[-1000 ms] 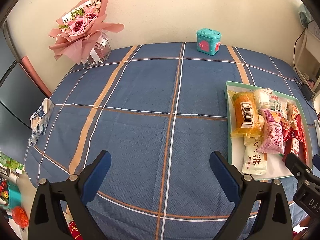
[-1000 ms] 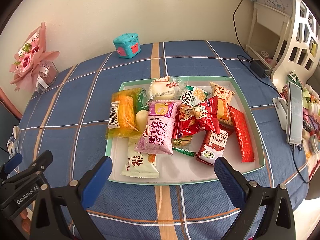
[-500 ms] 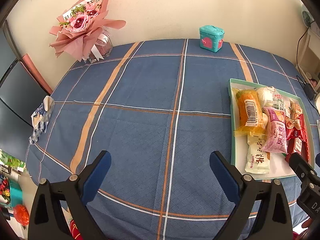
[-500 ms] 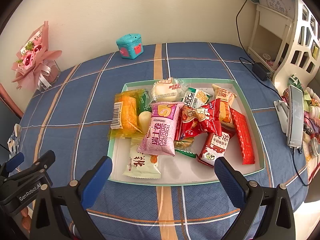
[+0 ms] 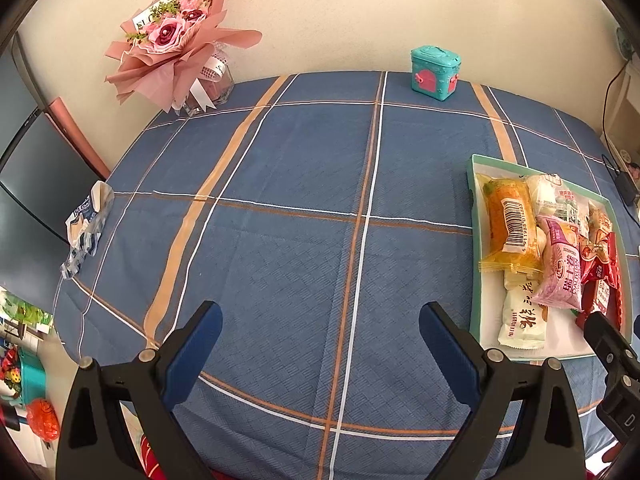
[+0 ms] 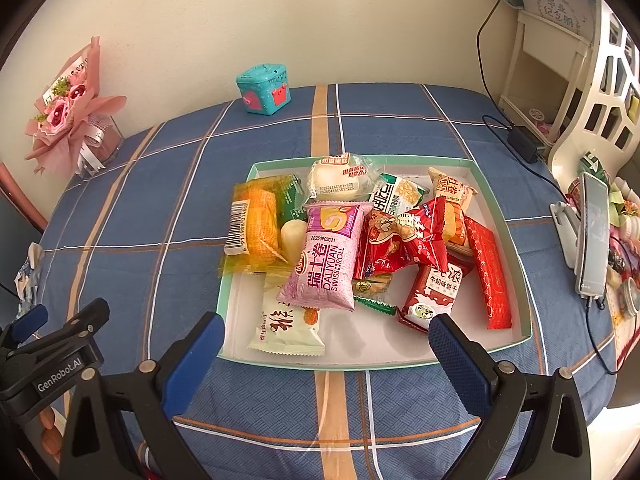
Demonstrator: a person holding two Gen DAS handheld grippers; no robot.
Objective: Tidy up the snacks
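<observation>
A shallow mint-edged tray (image 6: 236,286) holds several snack packs: a pink Swiss roll pack (image 6: 326,256), an orange cake pack (image 6: 256,226), a white pack (image 6: 286,330) at the front, red packs (image 6: 404,236) and a long red bar (image 6: 488,272). My right gripper (image 6: 324,354) is open and empty, just before the tray's near edge. My left gripper (image 5: 320,340) is open and empty over bare cloth, left of the tray (image 5: 476,240). The left gripper also shows at the lower left of the right wrist view (image 6: 52,340).
The table has a blue plaid cloth (image 5: 280,200). A pink bouquet (image 5: 176,40) and a teal toy box (image 5: 435,73) stand at the back by the wall. A crumpled wrapper (image 5: 86,224) lies at the left edge. A phone on a stand (image 6: 592,236) and a white shelf are on the right.
Both grippers have moved a little forward and up; the tray sits slightly lower and farther right in the left view. The jaws stay open and nothing was picked up.
</observation>
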